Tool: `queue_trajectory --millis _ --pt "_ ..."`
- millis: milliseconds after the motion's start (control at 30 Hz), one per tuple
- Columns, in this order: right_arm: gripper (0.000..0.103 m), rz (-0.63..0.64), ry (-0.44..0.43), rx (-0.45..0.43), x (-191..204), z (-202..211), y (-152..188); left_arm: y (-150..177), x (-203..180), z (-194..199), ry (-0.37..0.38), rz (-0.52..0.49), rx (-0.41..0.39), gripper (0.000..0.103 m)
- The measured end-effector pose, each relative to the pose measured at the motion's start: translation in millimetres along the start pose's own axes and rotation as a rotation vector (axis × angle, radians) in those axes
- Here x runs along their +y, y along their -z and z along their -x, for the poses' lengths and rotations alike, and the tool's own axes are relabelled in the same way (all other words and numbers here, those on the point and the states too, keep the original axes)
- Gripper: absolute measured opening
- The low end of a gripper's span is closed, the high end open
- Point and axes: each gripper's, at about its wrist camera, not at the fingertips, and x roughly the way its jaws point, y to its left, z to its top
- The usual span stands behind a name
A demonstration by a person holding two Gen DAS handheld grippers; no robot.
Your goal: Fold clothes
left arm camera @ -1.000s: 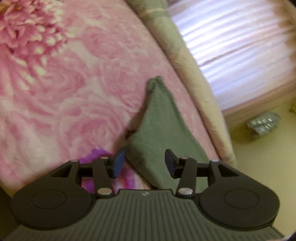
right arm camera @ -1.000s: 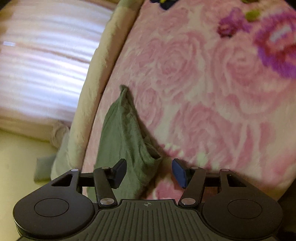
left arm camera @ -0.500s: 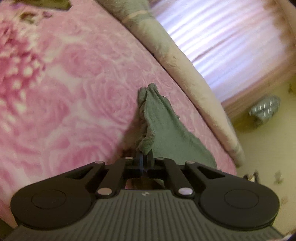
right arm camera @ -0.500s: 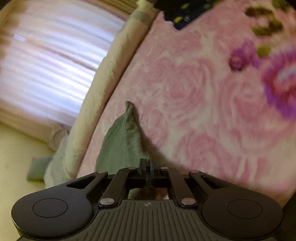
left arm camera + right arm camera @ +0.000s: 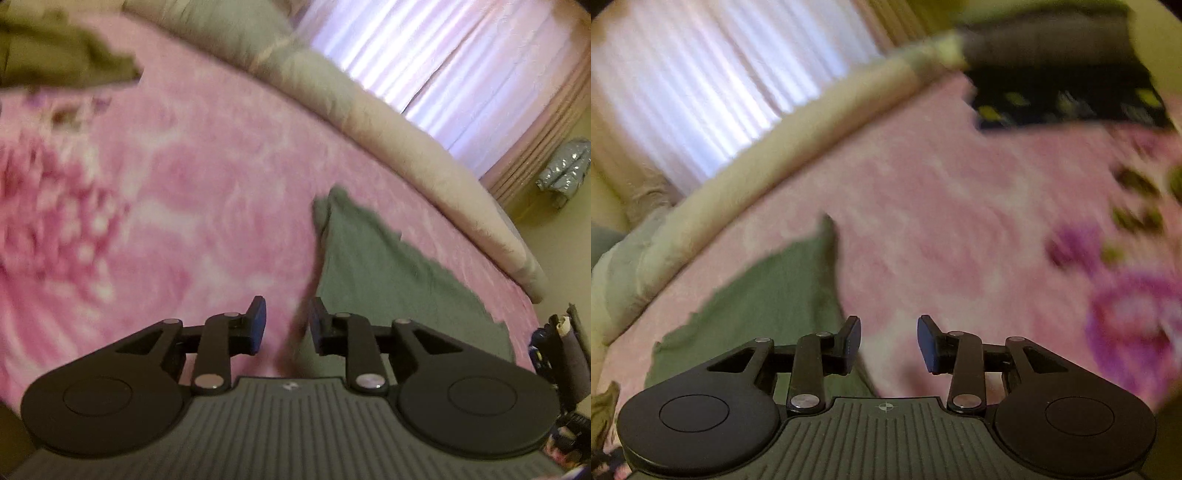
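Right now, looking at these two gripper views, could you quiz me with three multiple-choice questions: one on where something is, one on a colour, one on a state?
1. Where does the green garment lie?
A. on the pink floral blanket
B. on the floor
C. on a chair

2. What colour are the curtains?
A. dark blue
B. pale lilac-white
C. red

3. How does the left gripper stand?
A. clamped on the garment
B. open, holding nothing
C. clamped on the curtains

Answers: 1 A, pink blanket surrounds the cloth; 2 B, the folds glow pale lilac; 3 B, the jaws have just been opening and no cloth is pinched between them.
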Motion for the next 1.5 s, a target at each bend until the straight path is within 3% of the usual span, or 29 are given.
queue_trajectory --millis 67,100,233,267,300,333,367,433,533,667,767,933,967,1033,1067,1133,1167,1200,1233,1500 --pt "0.036 0.062 -0.080 -0.006 15 -11 -1 -7 -21 -3 0.032 -0.061 -0.024 0.011" --pt "0.023 0.094 -0.122 0.006 23 -20 1 -9 -31 -10 0.057 -0.089 -0.020 0.011" --pt "0.018 0.152 -0.132 0.090 34 -69 15 -4 -64 -54 0.171 -0.146 0.033 0.011" --pt "0.018 0.138 -0.102 0.084 27 -77 17 -1 -66 -69 0.175 -0.146 0.056 0.011" --pt "0.006 0.120 -0.076 0.078 20 -85 18 1 -65 -82 0.147 -0.144 0.075 0.011" --pt "0.001 0.070 -0.083 0.066 10 -88 16 3 -61 -93 0.110 -0.140 0.095 0.009" --pt "0.000 0.021 -0.087 0.053 0 -91 13 7 -54 -98 0.093 -0.127 0.106 0.005" --pt "0.000 -0.040 -0.011 0.009 -12 -89 6 10 -42 -100 0.087 -0.089 0.109 0.001" --pt "0.000 -0.070 -0.046 -0.021 -23 -76 -6 7 -39 -88 0.089 -0.083 0.084 0.001" --pt "0.000 0.102 -0.119 0.012 12 -81 -9 5 -53 -85 0.106 -0.132 0.054 0.003" --pt "0.000 0.178 -0.053 0.079 17 -108 1 7 -59 -92 0.098 -0.134 0.072 0.003" --pt "0.000 0.022 0.031 0.009 -10 -88 -12 10 -50 -97 0.066 -0.138 0.081 0.003" --pt "0.008 -0.029 -0.012 0.023 -18 -83 -16 11 -46 -98 0.072 -0.119 0.082 0.003" --pt "0.056 -0.105 -0.113 0.062 -28 -73 -15 12 -43 -98 0.079 -0.087 0.078 0.003" --pt "0.066 -0.104 -0.144 0.069 -27 -69 -12 12 -42 -98 0.081 -0.074 0.076 0.003" --pt "0.065 -0.091 -0.182 0.094 -24 -64 -5 14 -44 -99 0.077 -0.079 0.073 0.003" --pt "0.051 -0.091 -0.160 0.109 -22 -67 -3 14 -45 -99 0.075 -0.087 0.073 0.003" --pt "0.030 -0.091 -0.146 0.136 -21 -72 0 15 -45 -99 0.074 -0.091 0.074 0.003" --pt "0.025 -0.094 -0.149 0.151 -19 -74 2 15 -45 -99 0.074 -0.093 0.076 0.003" --pt "0.025 -0.106 -0.202 0.190 -15 -83 5 14 -44 -98 0.077 -0.082 0.080 0.003"
